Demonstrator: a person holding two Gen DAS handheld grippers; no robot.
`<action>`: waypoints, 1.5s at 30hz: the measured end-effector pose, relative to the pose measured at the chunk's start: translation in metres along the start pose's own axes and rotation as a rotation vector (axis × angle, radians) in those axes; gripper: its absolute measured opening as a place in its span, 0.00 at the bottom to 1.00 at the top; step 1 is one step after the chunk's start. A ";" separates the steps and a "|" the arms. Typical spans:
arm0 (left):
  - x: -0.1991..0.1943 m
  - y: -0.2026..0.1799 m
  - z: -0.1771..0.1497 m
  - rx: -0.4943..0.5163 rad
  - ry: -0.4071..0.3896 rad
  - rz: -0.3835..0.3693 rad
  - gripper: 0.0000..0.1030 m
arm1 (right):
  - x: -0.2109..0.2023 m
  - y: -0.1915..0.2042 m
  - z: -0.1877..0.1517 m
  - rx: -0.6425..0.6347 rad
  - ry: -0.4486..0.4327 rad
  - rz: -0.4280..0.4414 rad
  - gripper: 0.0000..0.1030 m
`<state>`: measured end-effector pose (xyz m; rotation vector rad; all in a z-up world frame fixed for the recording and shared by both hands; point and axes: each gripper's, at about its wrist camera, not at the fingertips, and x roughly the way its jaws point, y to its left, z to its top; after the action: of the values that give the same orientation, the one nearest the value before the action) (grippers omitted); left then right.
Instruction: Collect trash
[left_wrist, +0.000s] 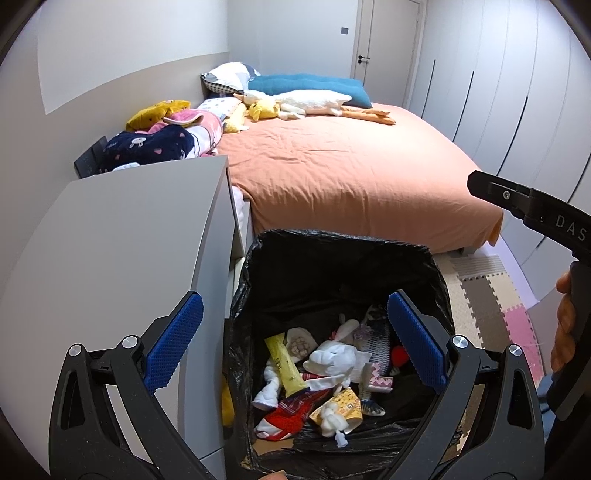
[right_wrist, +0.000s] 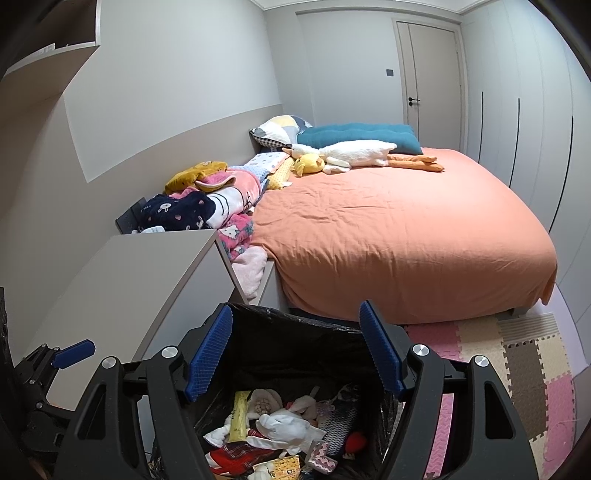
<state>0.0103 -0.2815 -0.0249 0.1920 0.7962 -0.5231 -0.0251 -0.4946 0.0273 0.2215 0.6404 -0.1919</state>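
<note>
Hovering over the bin, your left gripper (left_wrist: 295, 343) has its ribbed blue pads (left_wrist: 175, 341) spread wide with nothing between them, and your right gripper (right_wrist: 295, 350) hangs the same way, jaws apart and empty. Below both sits the trash bin (left_wrist: 439, 273), lined with a crinkled, glossy black bag (right_wrist: 295, 332). The trash (left_wrist: 325, 373) lies heaped at its bottom: a white crumpled tissue wad, a long yellow wrapper (left_wrist: 286, 365), red plaid cloth and a small printed carton among it.

Just to the left of the bin stands a grey cabinet (left_wrist: 122, 240), its top flat, matte and smooth, its corner close to the bag's rim. To the right, the floor carries a foam puzzle mat (right_wrist: 524, 362) in pink, beige and brown squares with toothed edges.

Beyond that is the bed (right_wrist: 406, 229) under a wrinkled salmon sheet. Fleecy patterned blankets (right_wrist: 207, 206) are piled along its left side by the wall. Farther up lie a long white plush goose (right_wrist: 354, 155) with orange legs, a small yellow plush (right_wrist: 308, 164), a teal cushion (right_wrist: 358, 133) and a patchwork pillow. At the back are a closed grey door (right_wrist: 432, 70) and, on the right, flat wardrobe panels (right_wrist: 517, 103).
</note>
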 end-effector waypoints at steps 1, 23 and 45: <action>-0.001 0.000 0.000 0.002 -0.002 0.002 0.94 | 0.000 0.000 0.000 -0.001 0.000 0.000 0.70; -0.006 0.000 0.001 0.002 -0.018 -0.027 0.94 | 0.000 -0.003 -0.002 0.000 0.002 -0.001 0.70; -0.013 -0.001 -0.001 -0.006 -0.063 0.010 0.94 | 0.000 -0.003 -0.002 0.002 0.003 -0.001 0.70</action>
<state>0.0013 -0.2774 -0.0166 0.1730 0.7348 -0.5146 -0.0265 -0.4968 0.0255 0.2229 0.6434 -0.1931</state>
